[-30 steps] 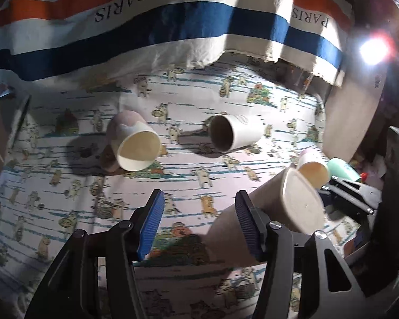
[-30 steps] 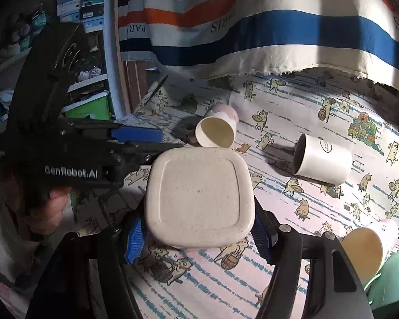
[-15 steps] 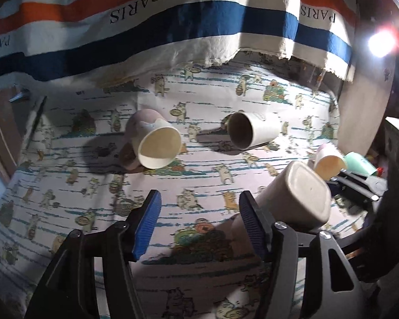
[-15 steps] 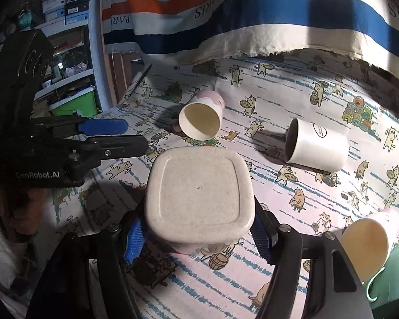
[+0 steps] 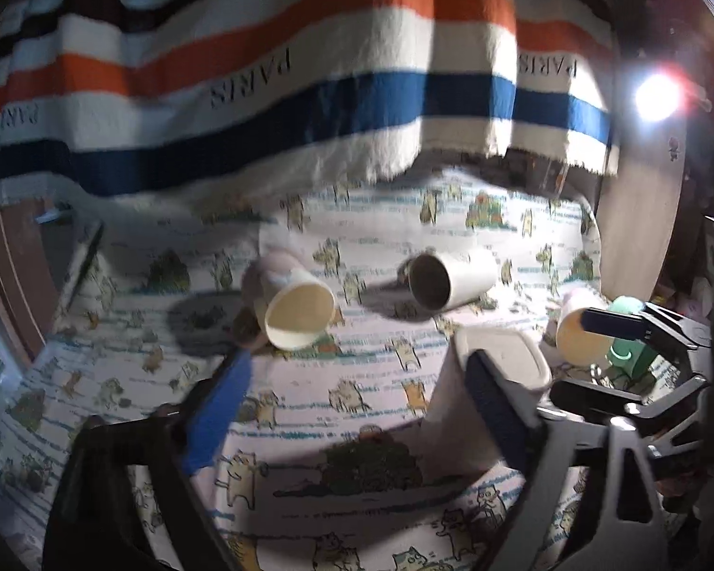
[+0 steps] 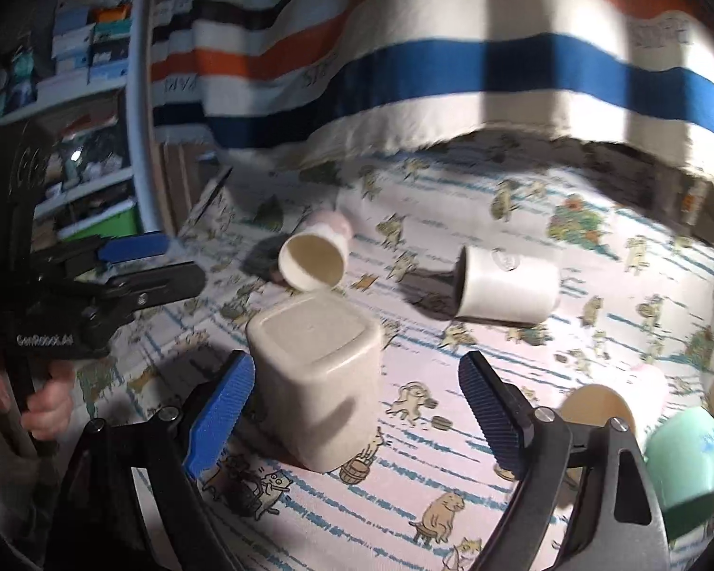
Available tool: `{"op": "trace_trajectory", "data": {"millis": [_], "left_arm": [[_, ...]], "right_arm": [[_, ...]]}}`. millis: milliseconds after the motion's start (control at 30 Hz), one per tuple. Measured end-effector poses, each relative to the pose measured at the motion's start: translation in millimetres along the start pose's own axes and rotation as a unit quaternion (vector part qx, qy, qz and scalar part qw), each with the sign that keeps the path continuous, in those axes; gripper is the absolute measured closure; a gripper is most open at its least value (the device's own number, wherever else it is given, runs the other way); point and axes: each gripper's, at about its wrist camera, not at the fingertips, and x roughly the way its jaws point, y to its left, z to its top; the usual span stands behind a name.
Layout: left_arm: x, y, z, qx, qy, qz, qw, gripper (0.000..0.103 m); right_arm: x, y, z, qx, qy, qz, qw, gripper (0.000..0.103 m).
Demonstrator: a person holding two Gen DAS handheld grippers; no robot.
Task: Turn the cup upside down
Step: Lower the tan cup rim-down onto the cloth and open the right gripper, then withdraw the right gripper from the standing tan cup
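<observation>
A beige square cup [image 6: 316, 376] stands upside down on the cat-print cloth, base up, between the open jaws of my right gripper [image 6: 357, 409]; the blue pads stand apart from it. It shows in the left wrist view [image 5: 495, 380] behind the right finger. My left gripper [image 5: 357, 409] is open and empty, left of the cup. A pink cup [image 5: 295, 304] and a white cup [image 5: 452, 278] lie on their sides farther back.
Another pink cup [image 6: 604, 404] lies on its side at the right beside a mint-green cup [image 6: 685, 466]. A striped PARIS cloth [image 5: 309, 95] hangs over the table's back. Shelves [image 6: 71, 95] stand at the left.
My right gripper set the square cup down upside down and opened, letting it go. My left gripper drew back slightly.
</observation>
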Motion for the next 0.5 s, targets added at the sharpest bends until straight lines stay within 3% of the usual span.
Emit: {"op": "trace_trajectory", "data": {"millis": [33, 267, 400, 500], "left_arm": [[-5, 0, 0, 0.001, -0.014, 0.001, 0.9999, 0.000], [-24, -9, -14, 0.039, -0.064, -0.002, 0.9972, 0.000], [-29, -16, -28, 0.054, -0.081, 0.023, 0.9950, 0.000], [-34, -19, -38, 0.049, -0.087, 0.016, 0.9949, 0.000]], "right_arm": [[-7, 0, -2, 0.006, -0.015, -0.016, 1.000, 0.000], [-34, 7, -20, 0.008, -0.072, -0.112, 0.991, 0.000], [-48, 3, -29, 0.036, -0.095, -0.122, 0.987, 0.000], [-50, -1, -38, 0.059, -0.093, -0.139, 0.984, 0.000]]}}
